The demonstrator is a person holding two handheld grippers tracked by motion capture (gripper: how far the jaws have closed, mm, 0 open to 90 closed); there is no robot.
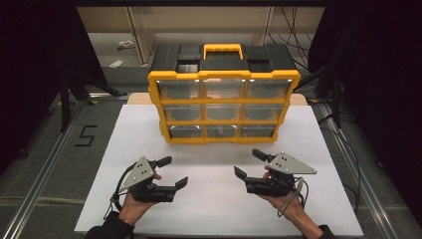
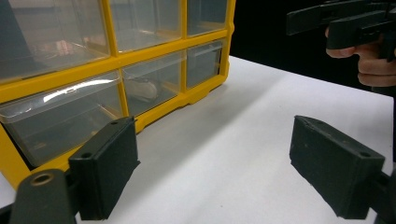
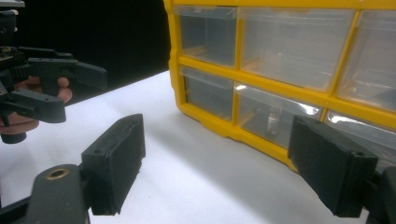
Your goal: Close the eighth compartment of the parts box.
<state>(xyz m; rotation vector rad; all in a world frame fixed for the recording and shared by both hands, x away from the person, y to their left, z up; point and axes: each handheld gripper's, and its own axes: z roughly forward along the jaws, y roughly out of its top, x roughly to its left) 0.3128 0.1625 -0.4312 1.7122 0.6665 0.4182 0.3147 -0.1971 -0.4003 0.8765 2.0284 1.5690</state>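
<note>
1. Jaws on the left gripper [image 1: 171, 172] stand wide apart with nothing between them; the person's hand holds it low over the tabletop [image 1: 214, 209] toward the near left corner.
2. Ahead of both grippers, toward the far edge and roughly centred, stands the drawer cabinet [image 1: 224, 105], yellow-framed, with three rows of three clear drawers facing the person. Its long axis runs left to right, parallel to the near edge.
3. In the left gripper view the bottom-left drawer [image 2: 60, 119] lies just beyond the left jaw, so that gripper seems nearest to the cabinet's left column.
4. A small pale thing [image 2: 142, 88] shows in the bottom-middle drawer; what it is cannot be made out.
5. Jaws on the right gripper [image 1: 249, 164] are likewise spread wide and empty, held toward the near right corner, well apart from the left one.
6. In the right gripper view the bottom-right drawer [image 3: 355, 128] sits beyond the right jaw, so this hand looks better placed for the right column. Either reach would go forward, away from the person.
</note>
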